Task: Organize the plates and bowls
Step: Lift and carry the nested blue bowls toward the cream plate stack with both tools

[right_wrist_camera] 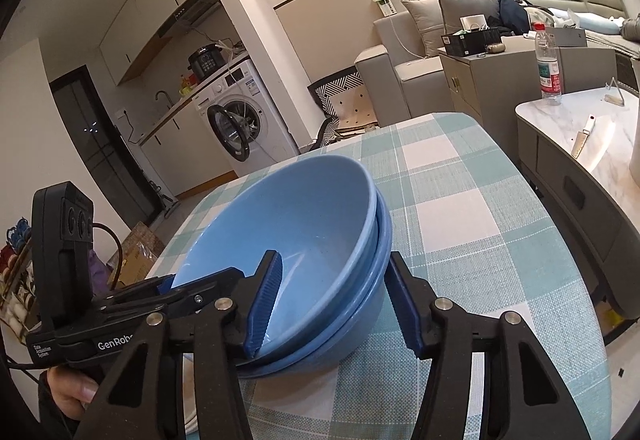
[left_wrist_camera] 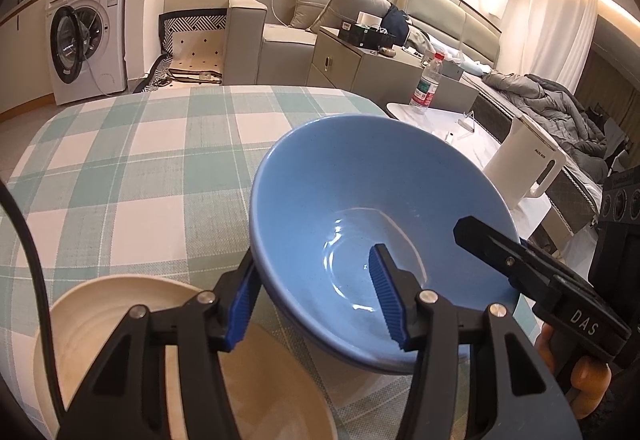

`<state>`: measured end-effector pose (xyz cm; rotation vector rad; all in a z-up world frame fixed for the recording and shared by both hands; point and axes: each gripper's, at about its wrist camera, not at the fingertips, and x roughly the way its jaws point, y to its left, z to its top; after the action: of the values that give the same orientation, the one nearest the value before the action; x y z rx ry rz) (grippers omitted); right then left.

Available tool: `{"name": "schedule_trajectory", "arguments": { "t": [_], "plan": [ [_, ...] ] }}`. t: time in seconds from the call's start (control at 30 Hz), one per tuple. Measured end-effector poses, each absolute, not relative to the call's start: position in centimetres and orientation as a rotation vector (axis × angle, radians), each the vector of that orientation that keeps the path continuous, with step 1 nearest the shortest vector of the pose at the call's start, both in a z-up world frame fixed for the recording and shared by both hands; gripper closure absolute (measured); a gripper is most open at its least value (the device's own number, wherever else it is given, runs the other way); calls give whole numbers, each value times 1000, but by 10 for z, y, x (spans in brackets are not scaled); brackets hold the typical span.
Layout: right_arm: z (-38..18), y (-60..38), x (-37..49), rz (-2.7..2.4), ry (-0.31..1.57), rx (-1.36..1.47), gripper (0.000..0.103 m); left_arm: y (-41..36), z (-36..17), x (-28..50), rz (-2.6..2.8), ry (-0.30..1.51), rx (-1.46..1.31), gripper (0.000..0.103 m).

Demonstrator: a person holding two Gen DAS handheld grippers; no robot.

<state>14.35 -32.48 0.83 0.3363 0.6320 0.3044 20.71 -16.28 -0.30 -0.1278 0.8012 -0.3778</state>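
Note:
A stack of blue bowls [left_wrist_camera: 352, 207] [right_wrist_camera: 304, 224] rests on the checked tablecloth [left_wrist_camera: 140, 159]. My left gripper [left_wrist_camera: 310, 300] is open and straddles the near left rim of the bowls, one blue pad inside and one outside, with gaps on both sides. My right gripper [right_wrist_camera: 336, 304] is open too and straddles the opposite rim; it shows in the left wrist view [left_wrist_camera: 520, 260] as a black finger over the bowl. A cream plate [left_wrist_camera: 120, 340] lies under my left gripper at the lower left.
A side table [right_wrist_camera: 580, 127] to the right carries a water bottle [right_wrist_camera: 549, 63], a knife [right_wrist_camera: 582, 137] and a white kettle [left_wrist_camera: 524, 167]. A washing machine [left_wrist_camera: 86, 31], a sofa and a cabinet stand beyond the table's far edge.

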Motion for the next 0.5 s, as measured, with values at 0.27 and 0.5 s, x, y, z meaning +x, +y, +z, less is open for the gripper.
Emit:
{"name": "schedule_trajectory", "arguments": {
  "t": [0.27,0.5],
  "plan": [
    [18,-321,138,322,606,325,48,-157,8,196,-366,773,-126,50],
    [28,-315,133,344,592,315,48,-149,17,189,-353,761,-131,50]
  ]
}}
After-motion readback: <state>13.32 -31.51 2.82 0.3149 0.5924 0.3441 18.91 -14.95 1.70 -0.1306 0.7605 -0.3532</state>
